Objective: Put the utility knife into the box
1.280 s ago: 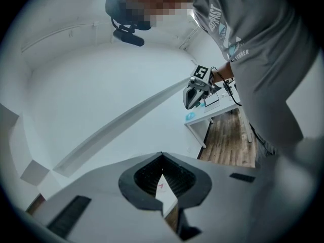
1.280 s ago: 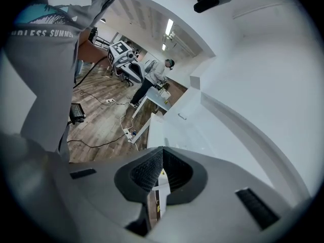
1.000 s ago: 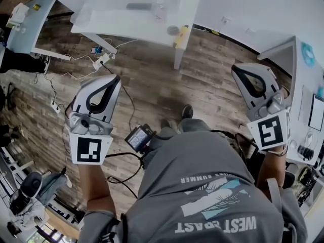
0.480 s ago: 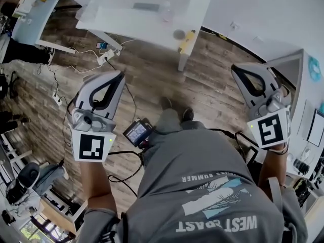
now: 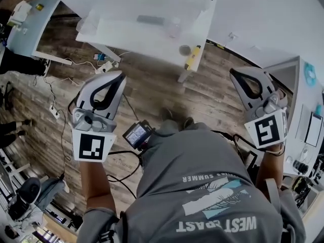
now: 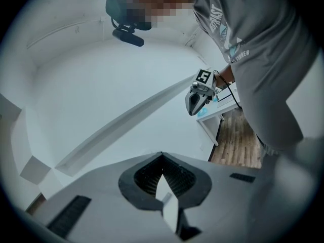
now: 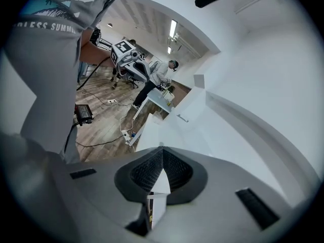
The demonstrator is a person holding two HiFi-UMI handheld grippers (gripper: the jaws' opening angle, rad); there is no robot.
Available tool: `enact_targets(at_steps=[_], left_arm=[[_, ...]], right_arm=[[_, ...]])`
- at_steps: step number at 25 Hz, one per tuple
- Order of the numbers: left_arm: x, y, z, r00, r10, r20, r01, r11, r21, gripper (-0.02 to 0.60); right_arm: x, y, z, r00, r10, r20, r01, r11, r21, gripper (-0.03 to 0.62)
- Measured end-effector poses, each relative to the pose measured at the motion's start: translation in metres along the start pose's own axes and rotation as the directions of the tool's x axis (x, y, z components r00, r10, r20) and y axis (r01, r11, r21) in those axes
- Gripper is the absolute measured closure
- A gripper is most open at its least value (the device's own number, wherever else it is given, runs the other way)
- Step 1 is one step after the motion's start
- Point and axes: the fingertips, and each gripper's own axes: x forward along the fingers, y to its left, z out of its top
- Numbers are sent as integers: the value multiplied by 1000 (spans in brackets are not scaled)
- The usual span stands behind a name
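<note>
Both grippers hang over wooden floor, short of a white table (image 5: 124, 32) at the top of the head view. On the table lies a flat grey bar (image 5: 150, 19) inside a paler box-like outline. A yellow tool (image 5: 192, 58) and a small round thing (image 5: 185, 50) sit at the table's near corner. Which of these is the utility knife I cannot tell. My left gripper (image 5: 119, 76) (image 6: 162, 155) is shut and holds nothing. My right gripper (image 5: 234, 72) (image 7: 162, 148) is shut and holds nothing too. Each gripper view shows the other gripper, the right one (image 6: 198, 97) and the left one (image 7: 132, 59).
Cables and power strips (image 5: 104, 65) lie on the floor left of the table leg (image 5: 183, 77). A desk with equipment (image 5: 309, 120) stands at the right, and another table (image 5: 25, 24) at the upper left. A small screen (image 5: 137, 134) hangs at the person's waist.
The white table has slid down and nearer in the head view as the person walks toward it. Both grippers keep their pose and stay shut.
</note>
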Motion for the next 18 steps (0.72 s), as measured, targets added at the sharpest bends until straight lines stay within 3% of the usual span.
enact_targets(at_steps=[9, 18], left_arm=[[22, 20, -26, 999, -33, 31, 34, 999, -26, 572], [68, 36, -29, 1000, -29, -9, 28, 999, -43, 572]], right_arm=[[36, -8, -5, 999, 29, -42, -28, 999, 36, 583], [75, -35, -39, 995, 94, -12, -93, 994, 62, 583]])
